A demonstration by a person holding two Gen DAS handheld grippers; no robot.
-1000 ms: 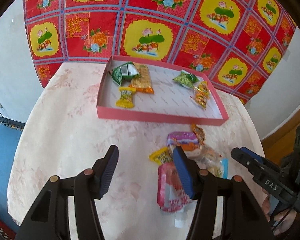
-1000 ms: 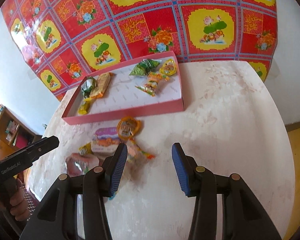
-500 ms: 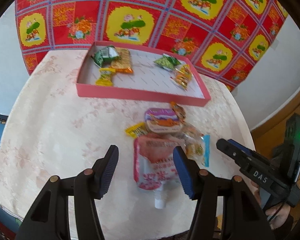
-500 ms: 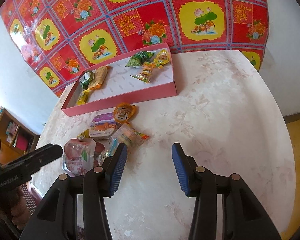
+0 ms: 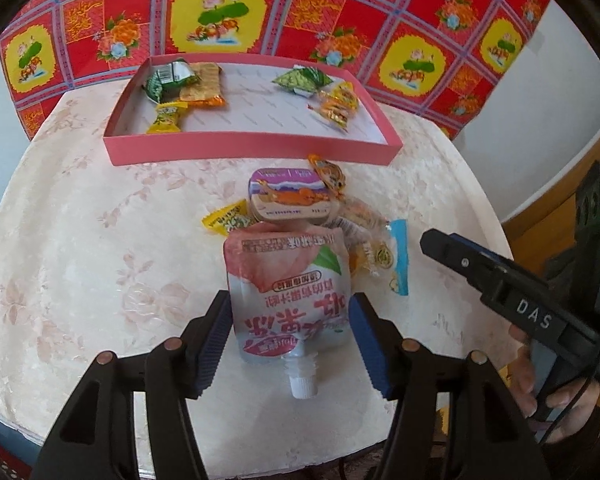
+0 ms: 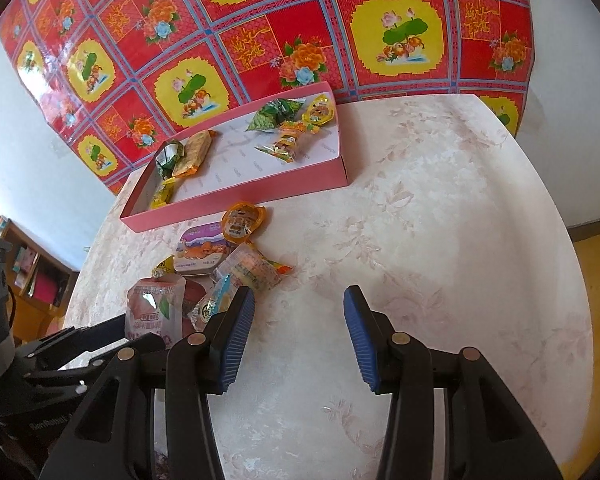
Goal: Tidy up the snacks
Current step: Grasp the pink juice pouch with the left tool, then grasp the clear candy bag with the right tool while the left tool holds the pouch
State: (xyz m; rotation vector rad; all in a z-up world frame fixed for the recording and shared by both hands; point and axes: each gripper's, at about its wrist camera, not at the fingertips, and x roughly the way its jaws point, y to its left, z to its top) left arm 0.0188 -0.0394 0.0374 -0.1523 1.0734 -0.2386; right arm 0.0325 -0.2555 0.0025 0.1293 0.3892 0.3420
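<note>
A pink spouted drink pouch (image 5: 286,280) lies flat on the table, its white cap toward me. My left gripper (image 5: 290,296) straddles it with a pad close beside each edge, and its jaws are opening. Beyond the pouch lies a heap: a purple-lidded tub (image 5: 290,196), a yellow packet (image 5: 226,222), an orange jelly cup (image 5: 328,172) and clear-wrapped snacks (image 6: 252,270). The pink tray (image 5: 252,148) behind holds several snacks. My right gripper (image 6: 299,291) is open over bare cloth, right of the heap, nothing between its fingers.
The round table (image 6: 440,220) has a pale floral cloth, and its near edge is just under both grippers. A red and yellow floral sheet (image 6: 260,48) covers the wall behind the tray. A hand (image 5: 540,384) holds the right gripper. Shelves (image 6: 32,276) stand at the left.
My left gripper has moved forward and down toward the heap, so the pink pouch, first beside its right finger, now sits between both fingers. The right gripper has barely shifted.
</note>
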